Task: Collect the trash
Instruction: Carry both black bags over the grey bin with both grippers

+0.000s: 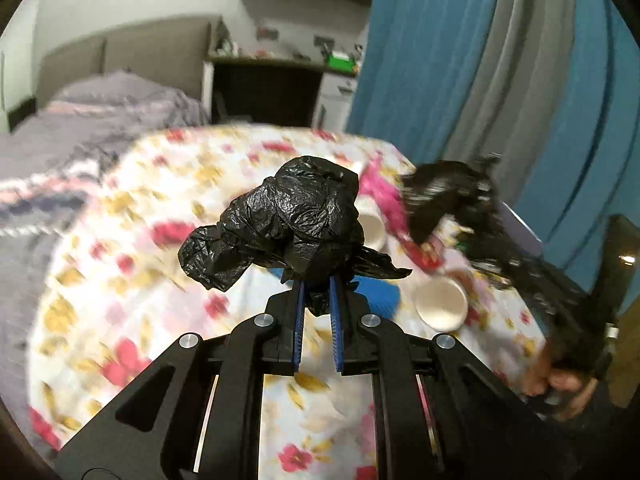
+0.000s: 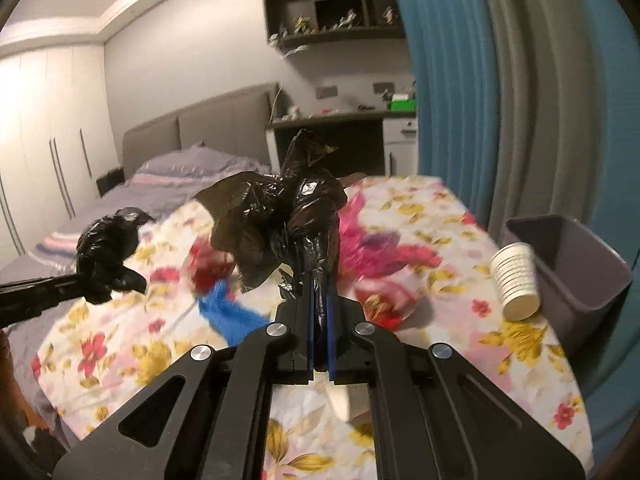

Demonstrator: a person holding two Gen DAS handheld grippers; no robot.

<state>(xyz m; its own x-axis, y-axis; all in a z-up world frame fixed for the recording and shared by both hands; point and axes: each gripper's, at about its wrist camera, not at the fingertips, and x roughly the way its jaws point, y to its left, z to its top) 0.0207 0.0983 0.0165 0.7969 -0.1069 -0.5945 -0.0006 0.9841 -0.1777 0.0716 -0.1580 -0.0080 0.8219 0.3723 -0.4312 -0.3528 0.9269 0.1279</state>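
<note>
My left gripper [image 1: 318, 284] is shut on a crumpled bunch of black plastic bag [image 1: 296, 220], held above the flowered tablecloth [image 1: 132, 280]. My right gripper [image 2: 320, 284] is shut on another bunch of black bag [image 2: 292, 216], which sticks up from its blue pads. In the right wrist view the left gripper [image 2: 84, 276] comes in from the left with its bunch [image 2: 108, 248], apart from mine. No plastic shows between the two bunches. On the cloth lie a pink wrapper [image 2: 372, 236], red wrappers [image 2: 208, 264], a blue scrap [image 2: 228, 308] and white paper cups [image 1: 440, 304].
A grey bin [image 2: 580, 272] stands at the table's right edge with a stack of paper cups [image 2: 516, 280] against it. Blue and grey curtains [image 2: 500, 80] hang to the right. A bed [image 2: 180, 176] and a desk [image 2: 340, 120] lie beyond. A hand [image 1: 560, 384] grips the right tool.
</note>
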